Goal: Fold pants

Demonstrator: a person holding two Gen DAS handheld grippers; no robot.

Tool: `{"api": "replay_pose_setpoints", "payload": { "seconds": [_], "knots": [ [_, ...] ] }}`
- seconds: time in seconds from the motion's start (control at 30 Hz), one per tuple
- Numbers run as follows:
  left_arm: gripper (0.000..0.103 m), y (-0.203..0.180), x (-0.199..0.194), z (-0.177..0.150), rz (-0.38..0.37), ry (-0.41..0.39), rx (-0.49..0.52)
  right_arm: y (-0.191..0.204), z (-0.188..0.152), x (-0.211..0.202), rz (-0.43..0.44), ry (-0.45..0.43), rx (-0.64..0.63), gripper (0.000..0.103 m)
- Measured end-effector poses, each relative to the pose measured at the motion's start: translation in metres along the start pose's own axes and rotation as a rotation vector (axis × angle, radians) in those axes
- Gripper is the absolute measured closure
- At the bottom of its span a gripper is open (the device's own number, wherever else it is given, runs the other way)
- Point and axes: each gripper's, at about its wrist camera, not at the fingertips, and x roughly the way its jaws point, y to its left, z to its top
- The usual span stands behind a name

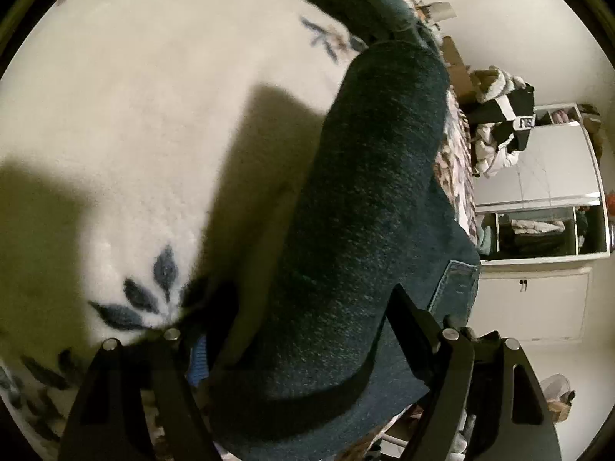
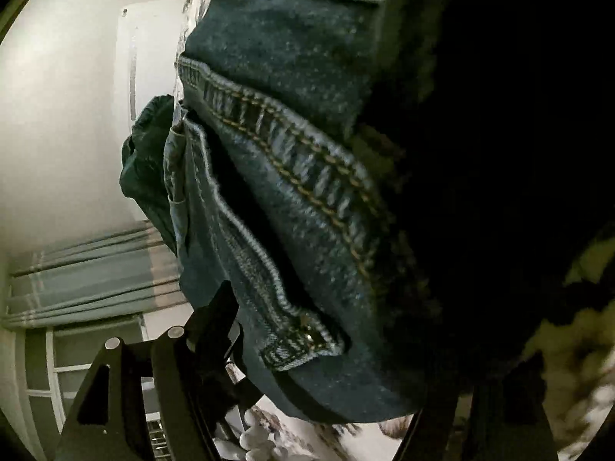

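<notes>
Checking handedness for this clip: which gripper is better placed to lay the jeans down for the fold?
Probably left: the left gripper holds the jeans over the white blanket; the right gripper's view is mostly denim and darkness.

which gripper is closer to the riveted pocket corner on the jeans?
Right. The right gripper has denim between its fingers just below the riveted pocket corner of the jeans. The left gripper holds plain denim; no rivet shows in its view.

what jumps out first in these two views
Dark blue jeans fill the middle of the left view, running up from between the left gripper fingers over a white fleecy blanket with blue leaf prints. In the right view, the jeans' yellow-stitched seam crosses the centre, close above the right gripper.
</notes>
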Motion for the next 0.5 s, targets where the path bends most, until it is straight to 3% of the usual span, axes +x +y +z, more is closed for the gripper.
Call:
{"api": "replay_pose_setpoints", "payload": {
  "seconds": [0.03, 0.07, 0.1, 0.13, 0.23, 0.5],
  "knots": [
    [0.047, -0.005, -0.004, -0.001, -0.014, -0.02, 0.025, -0.001, -0.003, -0.003, -0.016, -0.016, -0.001, 0.043],
    [0.063, -0.01, -0.006, -0.002, -0.01, -0.028, 0.046, 0.0, -0.005, -0.008, -0.033, -0.029, -0.007, 0.046],
    [0.07, -0.017, -0.01, -0.004, -0.006, -0.033, 0.079, 0.004, -0.008, -0.012, -0.047, -0.036, -0.014, 0.052],
    [0.073, -0.022, -0.013, -0.005, -0.013, -0.037, 0.092, 0.01, -0.011, -0.017, -0.063, -0.043, -0.029, 0.062],
    [0.077, -0.041, -0.032, -0.011, -0.034, -0.065, 0.111, 0.043, -0.018, -0.04, -0.094, -0.076, -0.108, 0.07],
    [0.078, -0.083, -0.086, -0.008, -0.119, -0.155, 0.099, 0.12, -0.026, -0.087, -0.044, -0.101, -0.214, 0.072]
  ]
}}
